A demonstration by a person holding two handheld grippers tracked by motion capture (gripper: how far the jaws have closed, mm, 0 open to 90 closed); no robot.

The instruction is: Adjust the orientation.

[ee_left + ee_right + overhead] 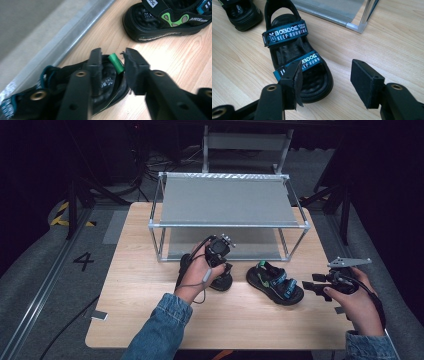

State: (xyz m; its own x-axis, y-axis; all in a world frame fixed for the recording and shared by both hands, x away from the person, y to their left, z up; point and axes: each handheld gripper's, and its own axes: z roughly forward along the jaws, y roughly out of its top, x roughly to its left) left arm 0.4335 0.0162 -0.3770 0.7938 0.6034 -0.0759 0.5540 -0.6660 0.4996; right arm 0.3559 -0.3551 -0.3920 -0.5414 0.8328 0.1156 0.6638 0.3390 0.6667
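Two black sandals with teal straps and green marks lie on the wooden table. My left gripper [222,271] points down at the left sandal [220,283] in front of the rack. In the left gripper view my left gripper [112,62] straddles the end of this sandal [107,80]: one pad is inside on the footbed, the other is against the outer rim, and a green pull loop [116,63] sits between them. My right gripper [312,285] is open just right of the other sandal [275,282]. In the right gripper view that sandal [292,50] lies ahead of the spread jaws.
A two-level metal rack [227,200] with grey fabric shelves stands at the back of the table [150,320]; its corner post [359,25] is near the right sandal. The table's right edge runs close to my right hand. Dark floor and cables lie around the table.
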